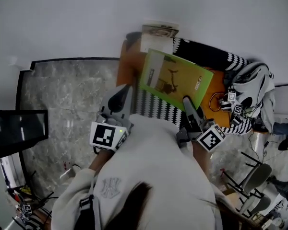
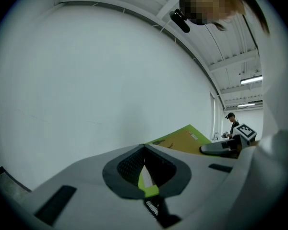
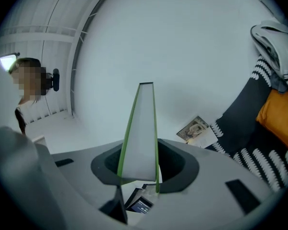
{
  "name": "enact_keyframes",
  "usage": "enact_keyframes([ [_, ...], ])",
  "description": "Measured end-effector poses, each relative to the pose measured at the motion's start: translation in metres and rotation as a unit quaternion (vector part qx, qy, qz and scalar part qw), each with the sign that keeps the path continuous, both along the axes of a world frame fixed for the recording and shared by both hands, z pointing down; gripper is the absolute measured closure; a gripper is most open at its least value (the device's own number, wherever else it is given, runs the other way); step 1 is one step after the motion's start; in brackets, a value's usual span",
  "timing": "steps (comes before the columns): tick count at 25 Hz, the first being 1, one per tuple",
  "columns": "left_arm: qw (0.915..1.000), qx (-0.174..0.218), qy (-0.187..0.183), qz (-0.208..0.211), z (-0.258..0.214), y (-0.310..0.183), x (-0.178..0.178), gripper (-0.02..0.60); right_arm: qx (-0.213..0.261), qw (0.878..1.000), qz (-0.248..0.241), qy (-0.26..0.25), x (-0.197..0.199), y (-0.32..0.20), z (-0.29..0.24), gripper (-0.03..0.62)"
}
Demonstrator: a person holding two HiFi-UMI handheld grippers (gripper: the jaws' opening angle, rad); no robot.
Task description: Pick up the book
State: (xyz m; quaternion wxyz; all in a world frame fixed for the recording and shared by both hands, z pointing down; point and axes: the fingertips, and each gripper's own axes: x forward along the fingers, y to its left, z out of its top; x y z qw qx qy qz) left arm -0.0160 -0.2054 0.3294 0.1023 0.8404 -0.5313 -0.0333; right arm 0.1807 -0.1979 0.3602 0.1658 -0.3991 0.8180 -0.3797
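Lime-green thin book, white-paged, is clamped by right gripper jaws; left gripper jaws closed.

Surroundings: cloth-covered tabletop, picture booklet, wall and floor.
Ahead of the right gripper jaws, a black cloth with white zigzag edging lies over an orange tabletop, and a picture-covered booklet rests at its far edge by the white wall. Right of those jaws sits a white-and-black bundle. Left of the left gripper jaws lies grey marbled floor, with a dark screen further left.
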Motion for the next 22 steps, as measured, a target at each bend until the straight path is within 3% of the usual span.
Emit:
enact_keyframes([
  [5, 1.0, -0.005, 0.002, -0.004, -0.003, 0.0, -0.008, 0.572, -0.007, 1.0, -0.001, 0.003, -0.002, 0.001, 0.0, 0.442],
  [13, 0.998, -0.004, 0.008, -0.062, 0.003, -0.006, -0.047, 0.572, -0.012, 1.0, -0.001, 0.008, -0.001, -0.006, 0.005, 0.442],
  [22, 0.9985, -0.011, -0.007, -0.053, 0.007, -0.007, -0.041, 0.572, -0.043, 0.999, 0.001, -0.001, 0.001, -0.008, 0.018, 0.442],
])
